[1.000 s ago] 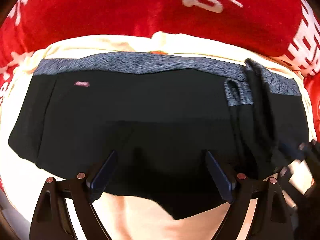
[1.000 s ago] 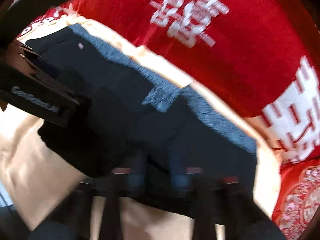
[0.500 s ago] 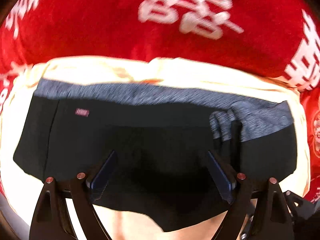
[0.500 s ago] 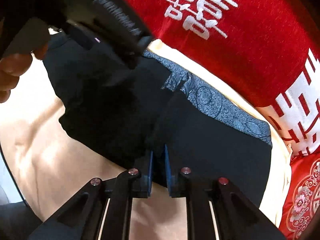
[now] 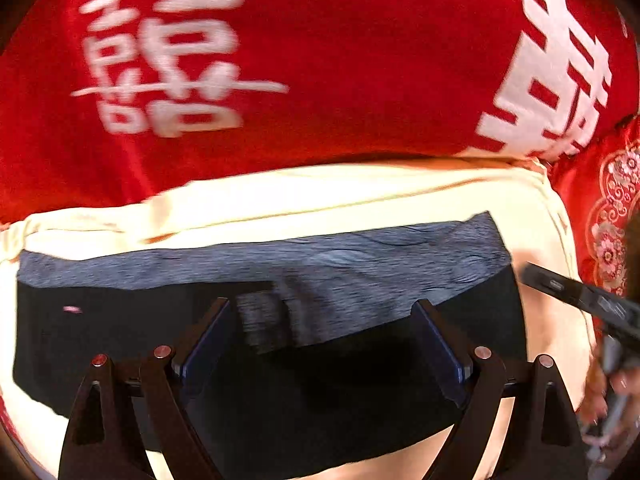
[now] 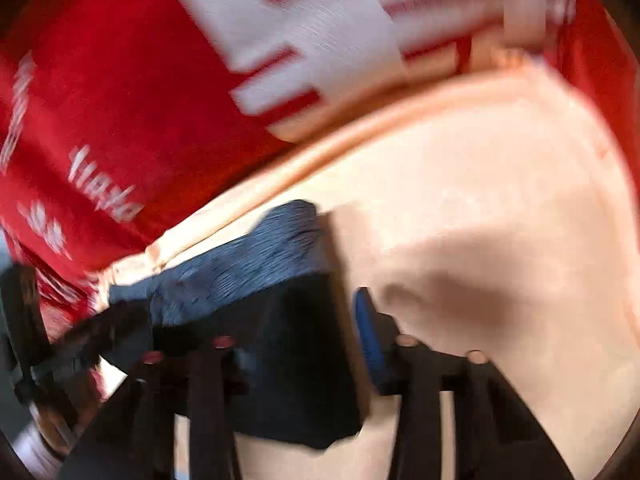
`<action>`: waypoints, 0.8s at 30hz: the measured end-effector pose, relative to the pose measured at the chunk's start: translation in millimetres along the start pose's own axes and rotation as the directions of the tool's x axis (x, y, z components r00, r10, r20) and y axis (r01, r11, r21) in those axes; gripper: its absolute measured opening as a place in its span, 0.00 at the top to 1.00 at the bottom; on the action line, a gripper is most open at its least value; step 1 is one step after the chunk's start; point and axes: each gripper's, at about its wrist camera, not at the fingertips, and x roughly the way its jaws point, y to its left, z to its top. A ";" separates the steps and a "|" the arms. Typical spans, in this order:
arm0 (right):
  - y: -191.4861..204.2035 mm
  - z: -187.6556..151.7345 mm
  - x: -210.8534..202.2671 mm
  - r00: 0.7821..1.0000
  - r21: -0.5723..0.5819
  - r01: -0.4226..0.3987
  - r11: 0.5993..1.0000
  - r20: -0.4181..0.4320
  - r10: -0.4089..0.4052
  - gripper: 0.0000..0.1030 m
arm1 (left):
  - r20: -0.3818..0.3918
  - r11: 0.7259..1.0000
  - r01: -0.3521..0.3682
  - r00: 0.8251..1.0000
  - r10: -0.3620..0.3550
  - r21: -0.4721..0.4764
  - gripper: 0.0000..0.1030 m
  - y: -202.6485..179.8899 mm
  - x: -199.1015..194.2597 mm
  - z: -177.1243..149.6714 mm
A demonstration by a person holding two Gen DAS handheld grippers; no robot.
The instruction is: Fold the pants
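Crosswise, folded pants (image 5: 280, 368) lie, waistband (image 5: 320, 264) far.

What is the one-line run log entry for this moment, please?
stage: folding | pants: flat on cream cloth | left tool: open above pants | right tool: open at pants edge

Bare cream sheet (image 6: 500, 208) lay open from twelve round to three o'clock of the right gripper (image 6: 296, 328), with nothing standing on it. At nine o'clock the folded black pants (image 6: 280, 340) took up the ground. The left gripper (image 5: 320, 344) hung with its jaws spread wide over the pants (image 5: 280, 380), a cream strip free beyond the grey waistband (image 5: 320, 256) at twelve. Further on, the red quilt (image 5: 320, 60) rose like a wall. At three o'clock the other tool crowded the edge.
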 end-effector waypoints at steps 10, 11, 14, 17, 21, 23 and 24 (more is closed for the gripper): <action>-39.9 3.0 23.8 0.959 0.139 -0.237 0.961 -0.126 0.255 0.78 | -0.087 0.999 -0.050 0.995 0.049 -0.010 0.13 -5.4 46.7 -19.7; -38.5 1.2 23.1 0.965 0.118 -0.212 0.970 -0.133 0.227 0.78 | -0.065 0.998 -0.067 0.996 0.068 0.022 0.13 -8.2 45.8 -24.8; -32.8 -2.4 27.0 0.980 0.099 -0.153 0.983 -0.117 0.164 0.75 | -0.010 0.984 -0.136 0.990 0.138 0.114 0.12 -20.8 44.8 -38.3; -21.7 -2.9 18.1 0.990 0.084 -0.107 0.991 -0.085 0.114 0.73 | -0.023 0.986 -0.140 0.990 0.142 0.089 0.12 -14.6 39.2 -40.2; 3.3 -16.7 -8.2 0.999 -0.043 0.011 0.999 -0.043 -0.013 0.72 | -0.041 0.987 -0.162 0.986 0.163 0.019 0.12 13.5 24.7 -49.6; 21.6 -30.5 -18.9 0.997 -0.116 0.065 0.991 -0.026 -0.068 0.72 | -0.037 0.981 -0.192 0.981 0.192 0.002 0.12 25.4 14.6 -54.7; 34.9 -33.8 -13.6 0.996 -0.144 0.077 0.987 -0.026 -0.082 0.72 | -0.039 0.980 -0.200 0.979 0.199 -0.010 0.12 30.1 10.2 -56.9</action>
